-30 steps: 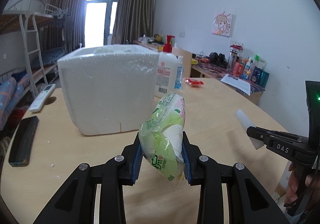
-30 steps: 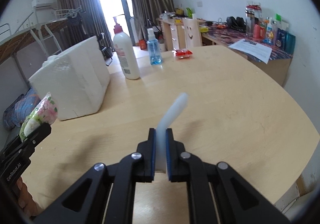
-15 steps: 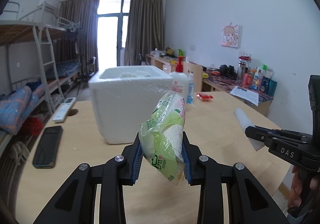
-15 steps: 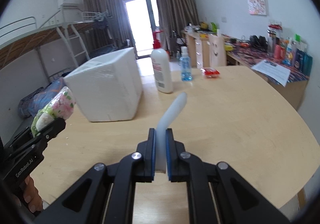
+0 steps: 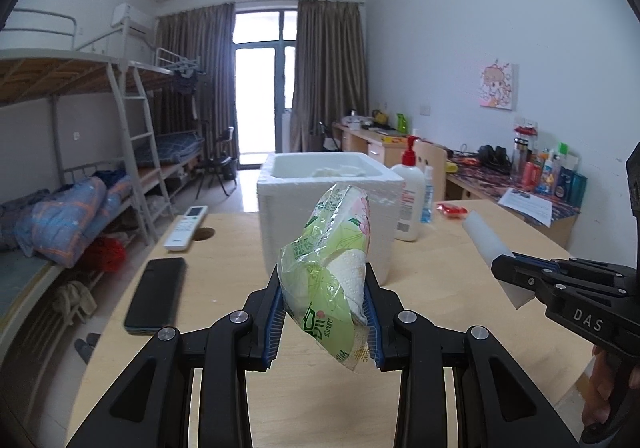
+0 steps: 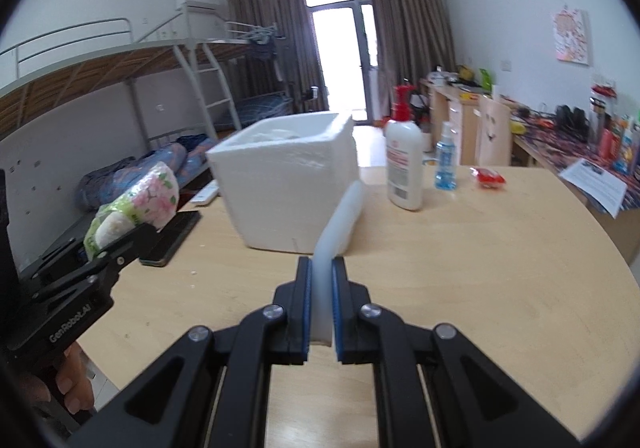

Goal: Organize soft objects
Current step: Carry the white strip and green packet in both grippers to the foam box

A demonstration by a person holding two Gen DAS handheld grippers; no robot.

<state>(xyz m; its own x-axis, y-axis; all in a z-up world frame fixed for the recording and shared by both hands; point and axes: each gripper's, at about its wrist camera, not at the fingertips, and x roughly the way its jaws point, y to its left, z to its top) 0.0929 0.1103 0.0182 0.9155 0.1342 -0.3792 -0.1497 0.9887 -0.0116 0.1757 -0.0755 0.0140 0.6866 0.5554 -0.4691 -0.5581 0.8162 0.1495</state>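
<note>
Left gripper (image 5: pixel 324 312): fingers pinching tissue pack (image 5: pixel 334 260), held above the table (image 5: pixel 224 276).
Foam box (image 5: pixel 328 208): open-topped, straight ahead of the pack, nearer this hand.
Right gripper (image 6: pixel 320 304): fingers clamping white foam strip (image 6: pixel 340 224), long axis pointing toward box.

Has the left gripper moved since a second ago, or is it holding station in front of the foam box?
Yes. The left gripper has risen and backed away: the foam box now looks smaller, and its open top shows.
</note>
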